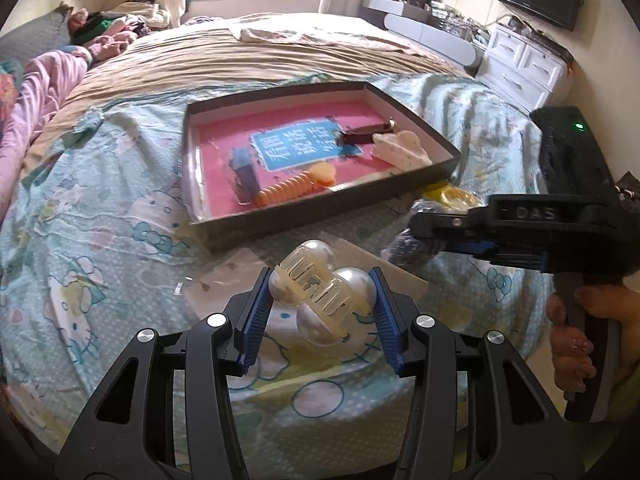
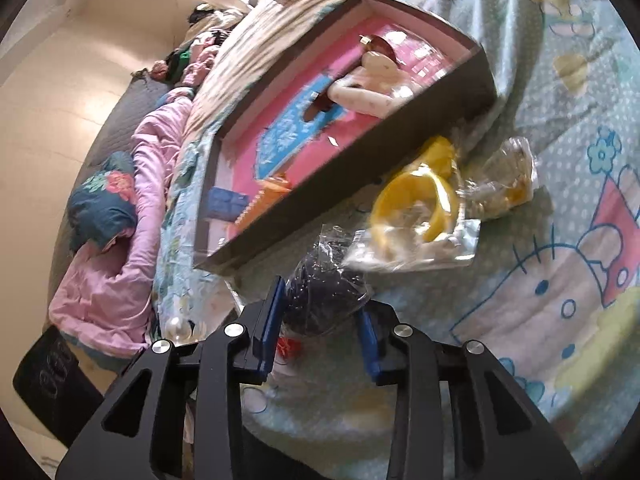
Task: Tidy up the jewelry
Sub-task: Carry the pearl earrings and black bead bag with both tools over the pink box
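Left gripper [image 1: 322, 304] clamped on pearl hair claw [image 1: 320, 294] above the bedspread [image 1: 100, 248] near the tray's [image 1: 320, 204] front edge, right gripper [image 2: 320, 312] closed around dark bagged item [image 2: 324, 292] beside the tray's front-right corner

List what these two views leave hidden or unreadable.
- Dark item in the plastic bag, right wrist view: crinkled wrap and blur hide what it is; the right claw brackets it, contact unclear.
- Orange items in the tray, right wrist view: cut off by the tray wall.
- Yellow bagged item, left wrist view: behind the tray corner.
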